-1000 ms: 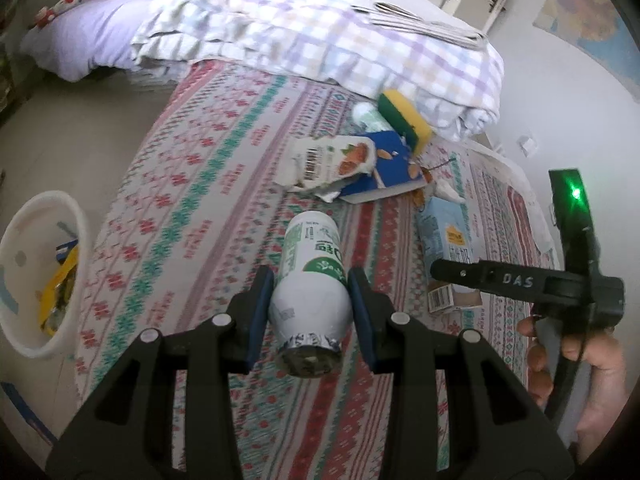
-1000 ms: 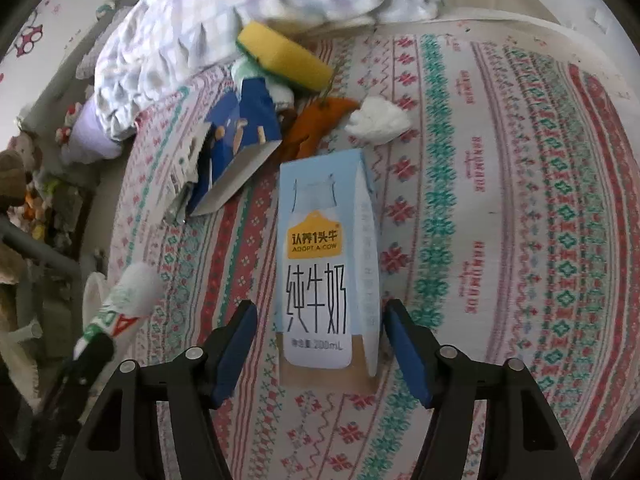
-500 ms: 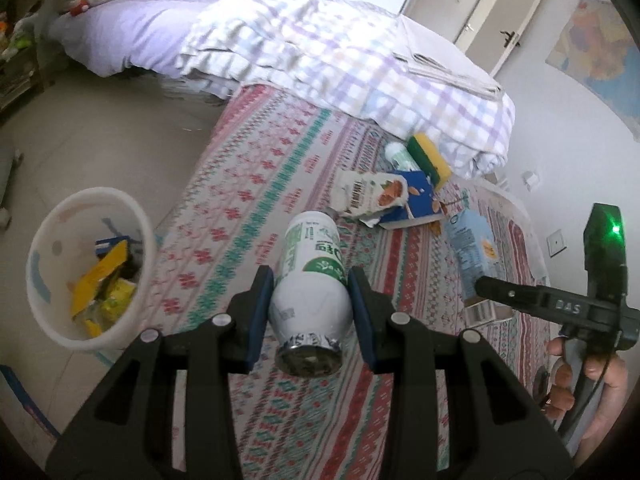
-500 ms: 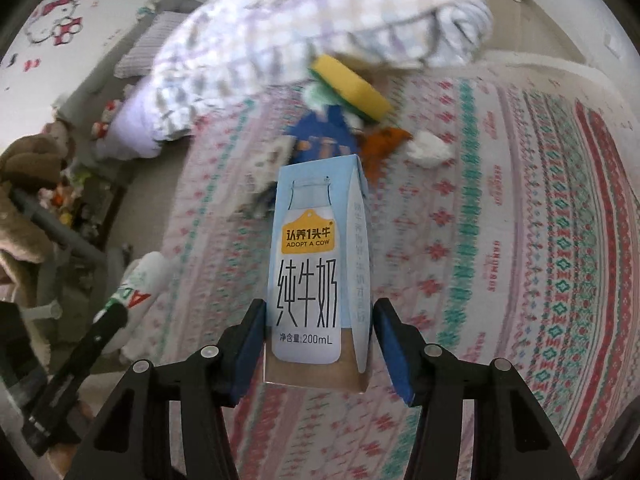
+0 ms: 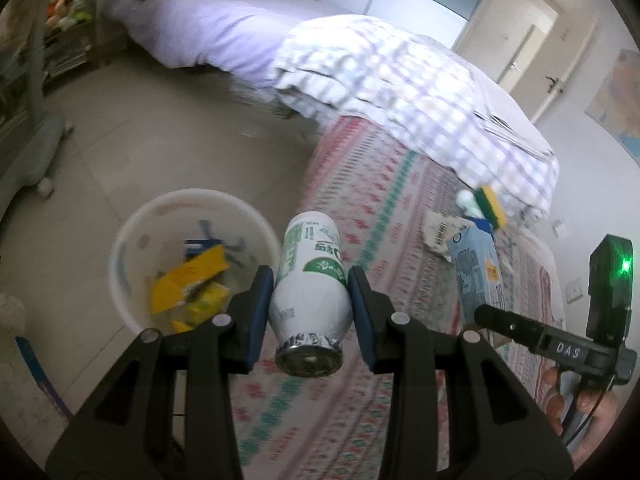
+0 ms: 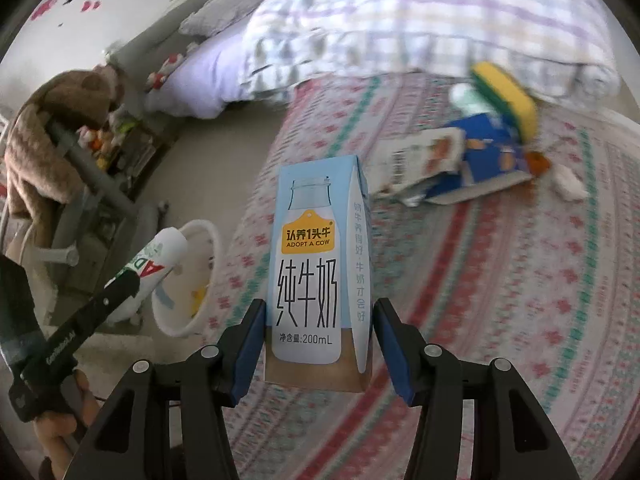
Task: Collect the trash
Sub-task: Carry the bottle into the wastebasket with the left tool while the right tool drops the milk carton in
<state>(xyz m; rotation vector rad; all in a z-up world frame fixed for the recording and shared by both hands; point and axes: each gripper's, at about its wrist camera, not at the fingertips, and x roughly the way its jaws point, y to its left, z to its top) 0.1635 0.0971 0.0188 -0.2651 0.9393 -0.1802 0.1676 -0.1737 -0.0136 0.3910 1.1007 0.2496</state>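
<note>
White bottle [image 5: 310,280] pinched lengthwise in left gripper [image 5: 311,312], bin [image 5: 132,236] just ahead-left, nearer this hand. Blue carton [image 6: 318,280] clamped upright in right gripper [image 6: 318,344], bin [image 6: 214,240] farther left.

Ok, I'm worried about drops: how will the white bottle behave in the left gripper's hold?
The white bottle is round and smooth, so it may slip or twist between the left gripper's flat pads. It looks like light, probably empty plastic. Once in the white bin, it would likely roll.

The right hand-held gripper [image 6: 319,336] clamps a blue milk carton [image 6: 320,276] above the patterned bedspread [image 6: 500,280].
</note>
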